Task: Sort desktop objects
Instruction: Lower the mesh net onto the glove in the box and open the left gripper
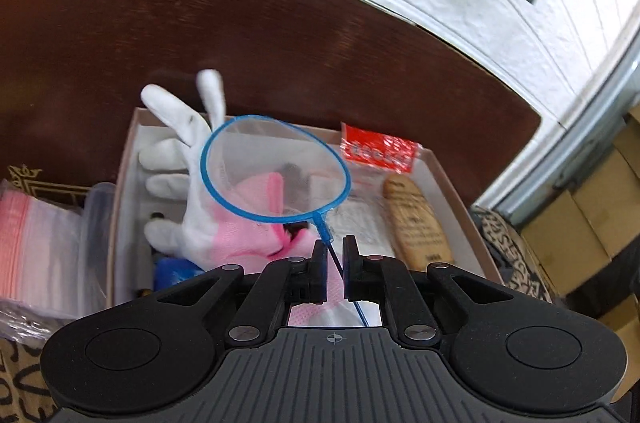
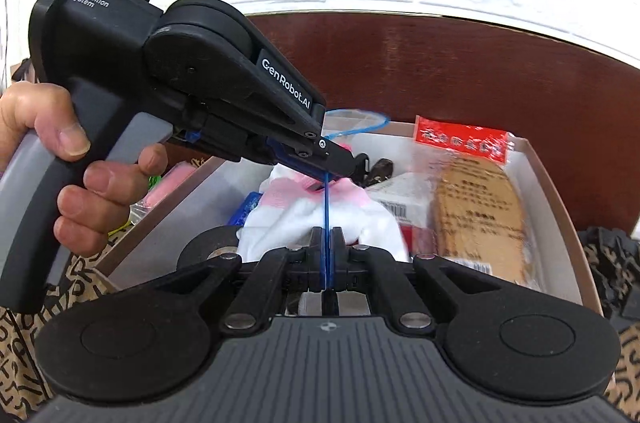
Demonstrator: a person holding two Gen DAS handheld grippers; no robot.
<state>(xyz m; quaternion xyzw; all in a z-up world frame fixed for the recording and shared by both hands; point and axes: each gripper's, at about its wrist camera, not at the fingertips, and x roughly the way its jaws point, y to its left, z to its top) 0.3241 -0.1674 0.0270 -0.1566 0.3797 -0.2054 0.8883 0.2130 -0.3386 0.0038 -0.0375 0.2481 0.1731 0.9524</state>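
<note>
Net status: small blue-rimmed mesh hand net with a thin blue wire handle (image 1: 276,169) is held over the open shallow cardboard box (image 1: 448,179), not yet set down. Right gripper (image 2: 327,237) has its jaws closed on the lower handle. Left gripper (image 1: 334,247): the handle runs between its fingers, which show a slight gap in its own view; from the right wrist view it looks clamped on the wire higher up, so judged closed on it.

Box already holds a white-and-pink knit glove (image 1: 188,183), a tan wooden comb in a clear sleeve with red header card (image 2: 476,211), a blue packet (image 1: 172,273) and some dark items too small to tell. Sorting looks well advanced.

Remaining, as I judge: lower the net in and release. Stack of pink-topped zip bags (image 1: 36,247) lies outside the box at left, possibly still to be sorted.
</note>
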